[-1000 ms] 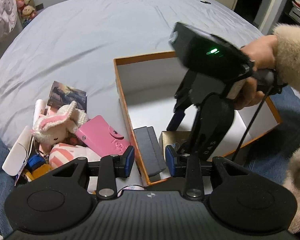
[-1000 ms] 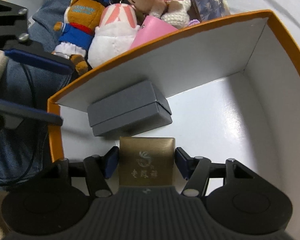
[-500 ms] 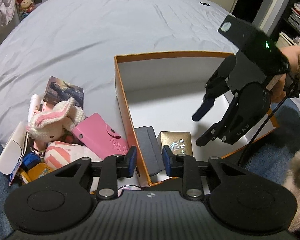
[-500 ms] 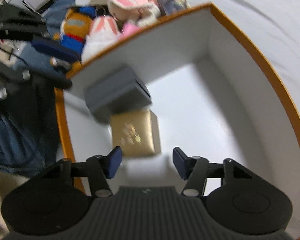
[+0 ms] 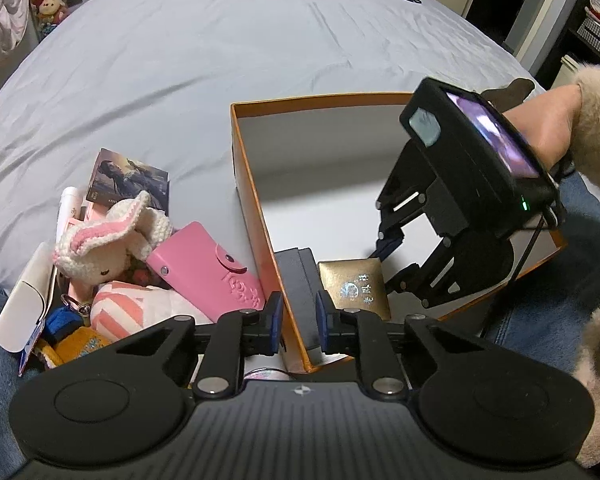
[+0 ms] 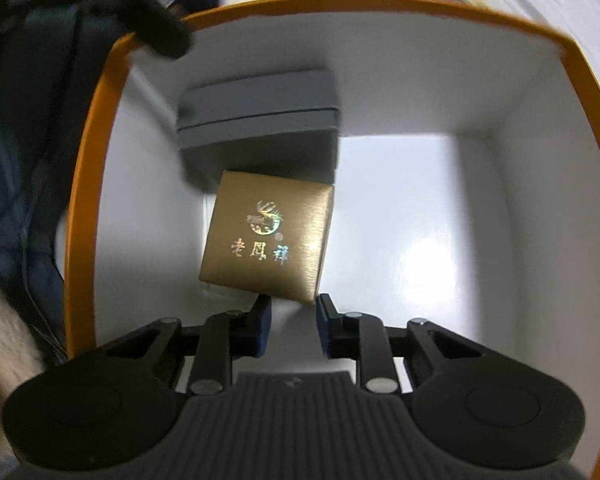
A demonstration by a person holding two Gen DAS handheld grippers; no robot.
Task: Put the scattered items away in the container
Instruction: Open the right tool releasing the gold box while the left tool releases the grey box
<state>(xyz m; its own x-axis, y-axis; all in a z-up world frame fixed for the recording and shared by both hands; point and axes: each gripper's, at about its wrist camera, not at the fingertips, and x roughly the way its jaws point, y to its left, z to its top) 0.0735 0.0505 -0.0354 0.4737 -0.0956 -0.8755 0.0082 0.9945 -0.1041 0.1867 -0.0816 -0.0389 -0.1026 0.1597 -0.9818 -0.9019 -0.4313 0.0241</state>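
Matte black left gripper (image 5: 297, 320), ribbed housing, two round discs, silver pivot screws, blue pads (image 5: 275, 317) on the fingers. The right gripper (image 5: 384, 264) is black too, boxy top with a glowing screen and green light, thin black cable trailing. Bare skin on the right hand (image 5: 548, 128), fluffy beige sleeve (image 5: 598, 136), blue jeans (image 5: 540, 328) beneath.

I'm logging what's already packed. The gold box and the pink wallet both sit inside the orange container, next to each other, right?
Not quite: the pink wallet lies outside the orange container, in the pile on the bed. What sits inside next to the gold box is the grey box, as the right wrist view shows.
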